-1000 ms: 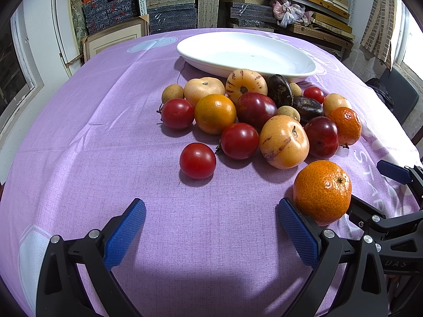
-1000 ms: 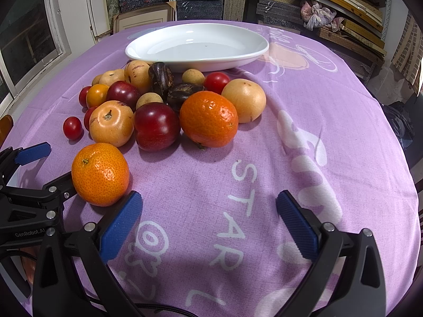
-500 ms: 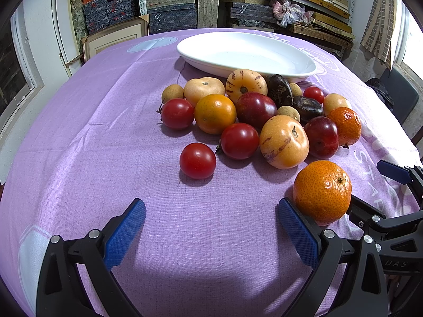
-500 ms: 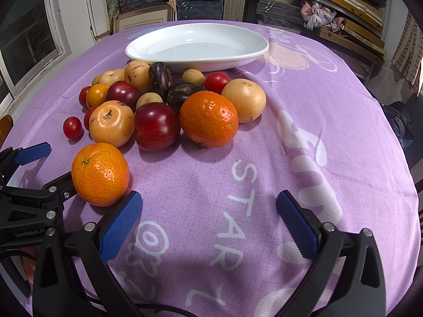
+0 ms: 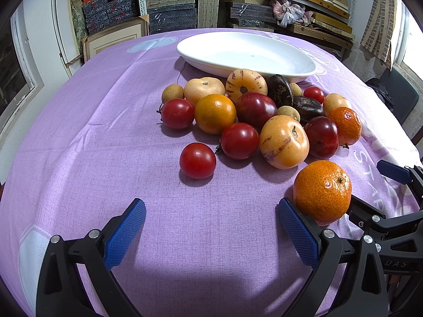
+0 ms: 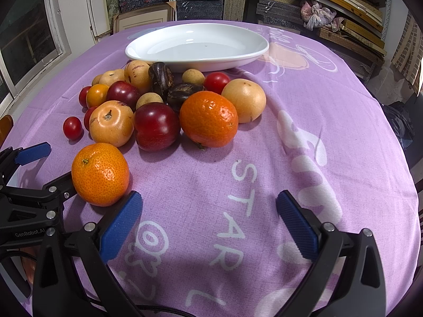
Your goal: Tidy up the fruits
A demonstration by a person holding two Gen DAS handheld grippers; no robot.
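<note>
A heap of fruit lies on the purple tablecloth (image 5: 105, 132) in front of an empty white plate (image 5: 246, 52): red tomatoes (image 5: 197, 160), dark red plums (image 5: 256, 109), striped yellow melons (image 5: 283, 141), dark wrinkled fruits, small tan fruits and tangerines. One tangerine (image 5: 322, 191) sits apart at the near edge, between the two grippers; it also shows in the right wrist view (image 6: 100, 174). My left gripper (image 5: 211, 227) is open and empty, low over the cloth. My right gripper (image 6: 208, 219) is open and empty beside it, the plate (image 6: 197, 46) beyond.
Shelves stacked with boxes and frames stand behind the table (image 5: 211, 5). A window (image 6: 23, 52) is at the left. A dark chair (image 5: 396, 95) stands at the right edge of the table. White lettering is printed on the cloth (image 6: 238, 211).
</note>
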